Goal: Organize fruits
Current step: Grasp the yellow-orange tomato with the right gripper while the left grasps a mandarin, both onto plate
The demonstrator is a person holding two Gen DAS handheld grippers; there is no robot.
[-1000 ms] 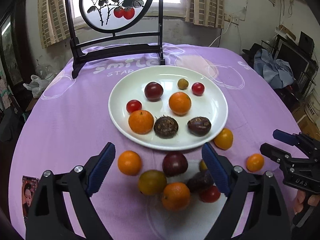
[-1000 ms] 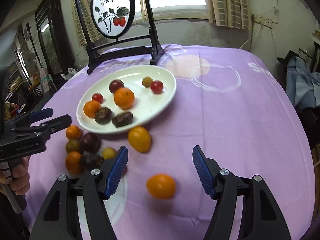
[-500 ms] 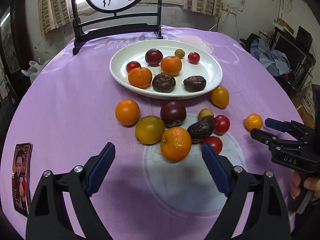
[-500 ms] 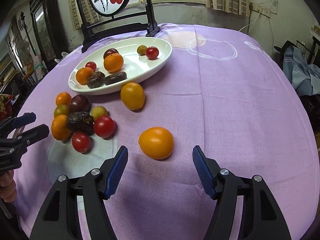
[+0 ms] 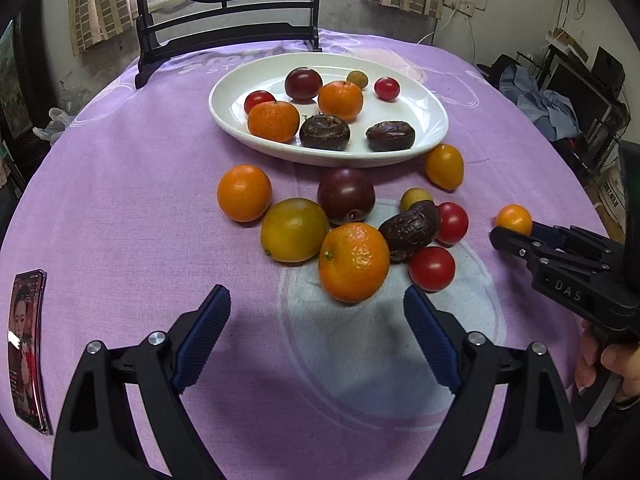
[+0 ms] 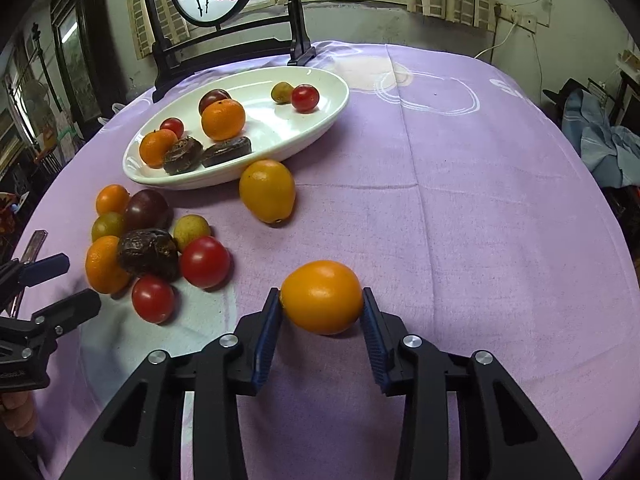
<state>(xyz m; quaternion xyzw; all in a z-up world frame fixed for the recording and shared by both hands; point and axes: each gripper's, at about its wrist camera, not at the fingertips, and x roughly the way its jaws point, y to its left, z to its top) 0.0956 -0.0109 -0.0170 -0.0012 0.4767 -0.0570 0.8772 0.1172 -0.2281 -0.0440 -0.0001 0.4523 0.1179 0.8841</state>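
Observation:
My right gripper (image 6: 322, 300) is closing its jaws, and both blue pads touch the sides of a small orange-yellow fruit (image 6: 322, 296) on the purple cloth. In the left wrist view that same fruit (image 5: 513, 216) sits at the tip of the right gripper (image 5: 516, 232). My left gripper (image 5: 316, 296) stands open just short of a mandarin (image 5: 354, 262), the nearest of a cluster of loose fruits, with nothing between its pads. Beyond the cluster is a white plate (image 5: 224, 120) holding several fruits. The left gripper (image 6: 80, 280) also shows at the left edge of the right wrist view.
A phone (image 5: 26, 344) lies near the table's left edge. A black stand with a round painted screen (image 5: 224, 28) rises behind the plate. A yellow-orange fruit (image 6: 267, 190) lies by the plate rim (image 6: 336, 104). Clothes and clutter (image 5: 548, 108) sit beyond the table at the right.
Both grippers have sunk toward the table, bringing the fruits closer. The right gripper's jaws have narrowed from wide apart onto the orange-yellow fruit. The left jaws kept their width.

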